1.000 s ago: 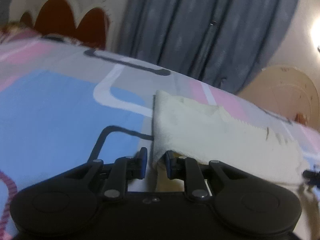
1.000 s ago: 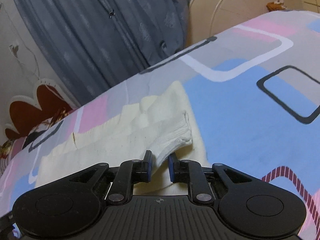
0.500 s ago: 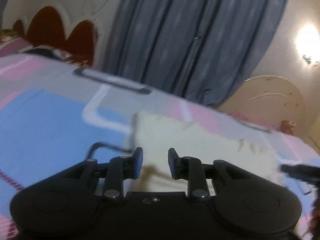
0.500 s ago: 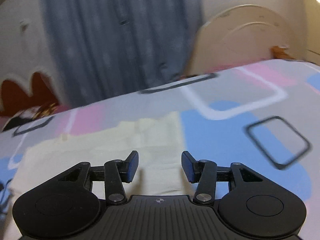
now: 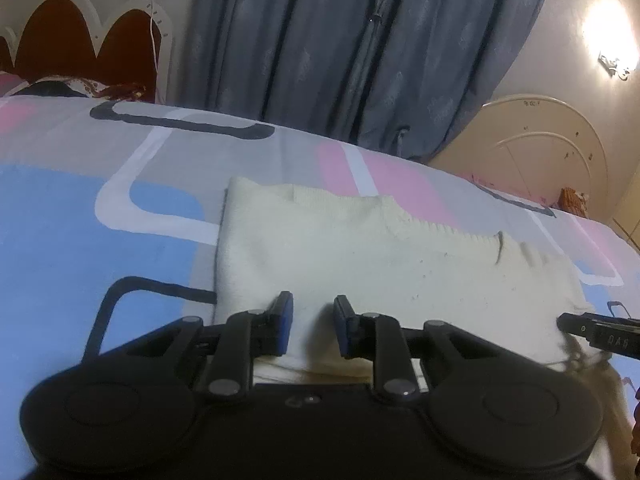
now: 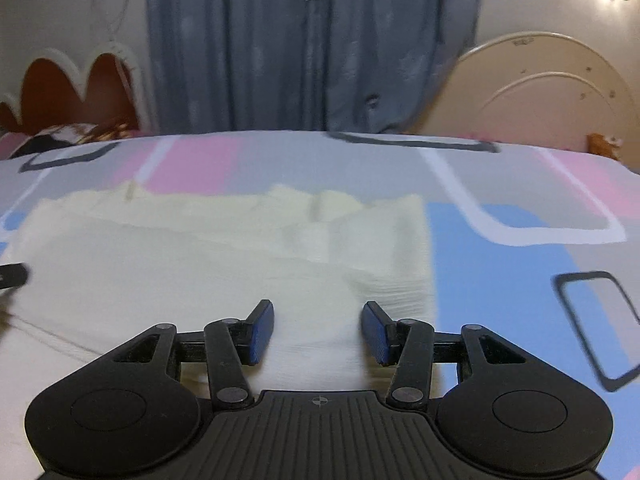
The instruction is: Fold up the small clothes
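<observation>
A cream knitted garment [image 5: 360, 264] lies folded flat on the patterned bedsheet [image 5: 80, 220]. My left gripper [image 5: 313, 322] is open and empty, just above the garment's near edge close to its left side. In the right wrist view the same garment [image 6: 208, 264] lies spread, with a ribbed cuff near its right edge. My right gripper [image 6: 318, 330] is open wide and empty, above the garment's near right part. The right gripper's tip [image 5: 600, 334] shows at the right edge of the left wrist view.
The bed has a sheet with blue, pink and grey shapes [image 6: 520, 248]. A blue-grey curtain [image 5: 360, 48] hangs behind it. A scalloped headboard [image 5: 80, 48] stands at the far left, a cream arched panel [image 6: 540, 88] at the far right.
Both grippers were shut on the garment's edges one second ago. They have let go, opened and drawn back; the garment now lies flat.
</observation>
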Motion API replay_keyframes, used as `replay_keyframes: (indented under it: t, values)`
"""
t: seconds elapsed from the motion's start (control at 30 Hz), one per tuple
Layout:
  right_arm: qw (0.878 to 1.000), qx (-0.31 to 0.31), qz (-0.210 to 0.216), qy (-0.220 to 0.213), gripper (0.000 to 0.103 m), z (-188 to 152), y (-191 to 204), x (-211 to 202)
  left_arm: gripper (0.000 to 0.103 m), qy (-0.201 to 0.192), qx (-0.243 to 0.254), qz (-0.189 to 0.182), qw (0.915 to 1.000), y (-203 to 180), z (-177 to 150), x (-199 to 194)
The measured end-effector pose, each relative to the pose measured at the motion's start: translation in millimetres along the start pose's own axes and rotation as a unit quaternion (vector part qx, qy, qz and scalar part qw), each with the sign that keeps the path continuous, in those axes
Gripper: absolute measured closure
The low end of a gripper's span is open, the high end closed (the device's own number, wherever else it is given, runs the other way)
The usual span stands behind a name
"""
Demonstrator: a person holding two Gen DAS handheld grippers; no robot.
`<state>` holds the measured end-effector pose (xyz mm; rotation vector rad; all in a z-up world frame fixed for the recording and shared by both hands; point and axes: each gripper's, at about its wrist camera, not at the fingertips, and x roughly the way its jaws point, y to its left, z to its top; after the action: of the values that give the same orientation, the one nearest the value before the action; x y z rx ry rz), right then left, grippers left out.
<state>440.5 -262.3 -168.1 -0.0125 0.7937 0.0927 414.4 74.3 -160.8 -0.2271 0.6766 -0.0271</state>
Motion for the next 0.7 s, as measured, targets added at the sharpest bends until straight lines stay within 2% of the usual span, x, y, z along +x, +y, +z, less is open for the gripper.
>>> replay_keyframes:
  t: [0.07,0.1,0.17,0.23,0.4,0.57,0.7]
  values:
    - [1.0,-0.004,-0.004,0.002,0.055,0.9,-0.2,-1.8,0.078,0.003,-0.004,0.003,1.0,-3.9,4.8,-2.1]
    - [1.0,-0.002,-0.004,0.001,0.055,2.3,1.1,-3.7,0.072,-0.001,0.001,0.002,1.0,-8.3,7.3,-3.9]
    - [1.0,0.014,0.022,-0.012,0.055,7.3,4.7,-9.5,0.07,-0.003,0.017,-0.003,0.9998,-19.9,13.1,-1.4]
    - [0.999,-0.003,0.034,-0.012,0.055,13.7,18.2,-7.7,0.066,0.005,0.027,-0.008,0.9996,-31.2,16.5,5.7]
    - [0.998,-0.014,0.057,0.003,0.055,26.8,47.0,11.1,0.056,0.03,0.035,0.016,0.9988,-45.6,18.9,30.4]
    - [0.999,-0.026,0.024,0.011,0.055,23.0,46.4,24.1,0.054,0.036,0.057,0.016,0.9976,-45.8,16.6,30.3]
    - [1.0,0.002,-0.011,0.018,0.055,17.7,24.8,13.9,0.054,0.039,0.062,0.016,0.9972,-39.8,12.5,20.3]
